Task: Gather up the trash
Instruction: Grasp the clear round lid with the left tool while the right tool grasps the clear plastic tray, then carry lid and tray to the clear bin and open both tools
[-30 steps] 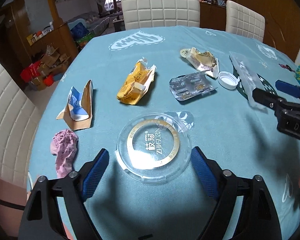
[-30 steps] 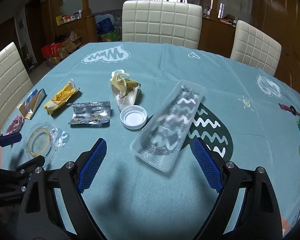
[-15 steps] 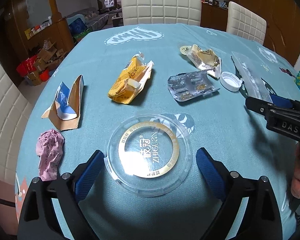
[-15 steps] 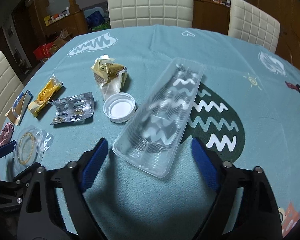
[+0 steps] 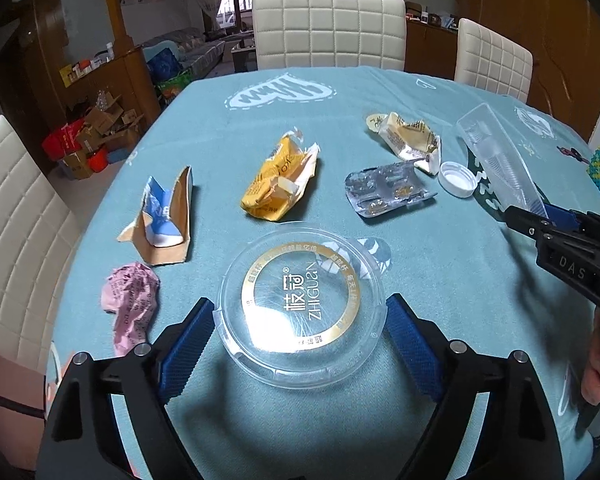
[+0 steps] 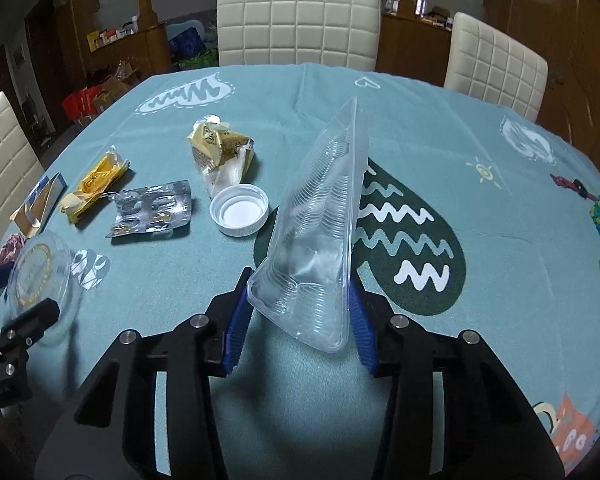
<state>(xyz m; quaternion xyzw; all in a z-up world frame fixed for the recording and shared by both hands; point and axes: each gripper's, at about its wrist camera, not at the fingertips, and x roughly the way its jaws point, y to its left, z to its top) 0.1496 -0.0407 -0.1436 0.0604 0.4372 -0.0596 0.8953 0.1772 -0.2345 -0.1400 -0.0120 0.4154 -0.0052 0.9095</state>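
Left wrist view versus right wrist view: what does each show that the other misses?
Only the left wrist view shows the whole pink crumpled paper and the left tongs open around the round clear lid.

Only the right wrist view shows the right tongs shut on the clear plastic tray, tilted up on edge, and the dark heart print on the tablecloth.

Both show the white bottle cap, blister pack and yellow wrapper.

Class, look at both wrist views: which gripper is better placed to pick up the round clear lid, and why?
Left. The left gripper already straddles the round clear lid, its blue fingers open at either side. The right gripper is shut on the long clear tray, which stands tilted up on edge.
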